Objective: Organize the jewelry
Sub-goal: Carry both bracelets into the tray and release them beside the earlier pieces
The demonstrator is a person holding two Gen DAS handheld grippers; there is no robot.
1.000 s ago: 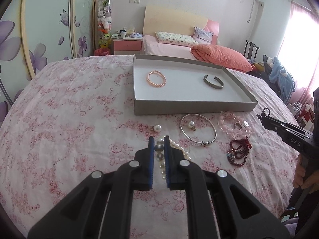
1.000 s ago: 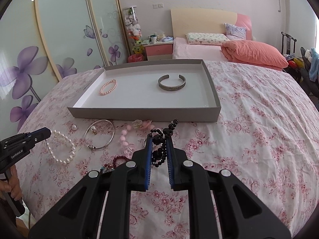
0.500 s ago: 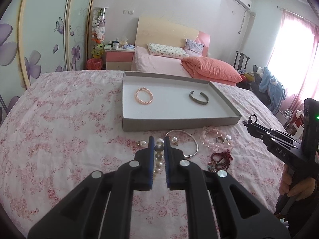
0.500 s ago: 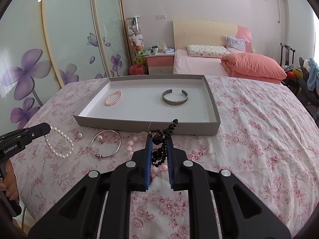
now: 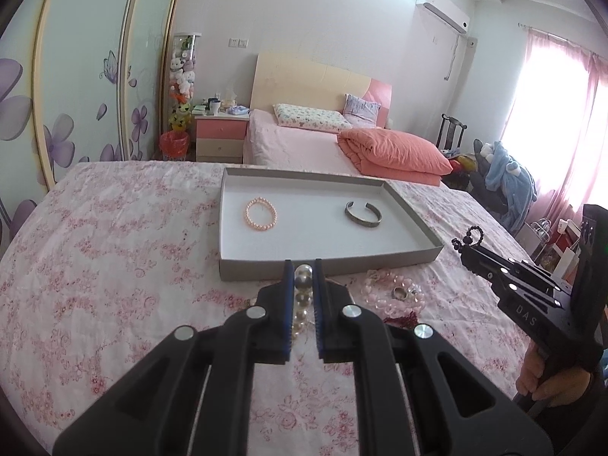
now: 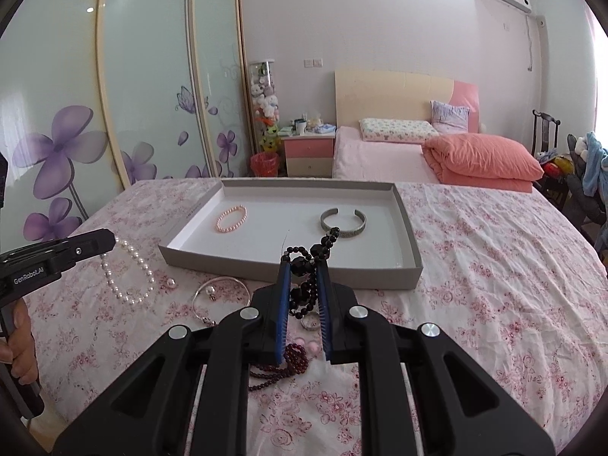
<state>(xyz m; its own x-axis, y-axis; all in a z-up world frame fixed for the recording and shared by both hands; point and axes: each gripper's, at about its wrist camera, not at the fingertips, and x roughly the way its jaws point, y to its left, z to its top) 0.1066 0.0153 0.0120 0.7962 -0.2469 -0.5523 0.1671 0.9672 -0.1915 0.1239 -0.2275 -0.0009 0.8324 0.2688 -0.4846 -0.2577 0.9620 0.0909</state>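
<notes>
Two bracelets already sit in the tray, each hand-held gripper pinches another strand beside it, and several pieces wait outside the tray.

Dark red beads partly behind right tongs

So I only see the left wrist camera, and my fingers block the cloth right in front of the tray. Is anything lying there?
Observer: Yes, a thin silver bangle lies on the bedspread just in front of the tray.
Operator: And my pearls, how do they hang?
Observer: The pearl strand hangs as an open loop from the left gripper. I cannot tell whether its lowest pearls clear the cloth.
Operator: Anything under the other gripper?
Observer: A dark red bead bracelet lies on the cloth beneath the right gripper and its black bead strand.
</notes>
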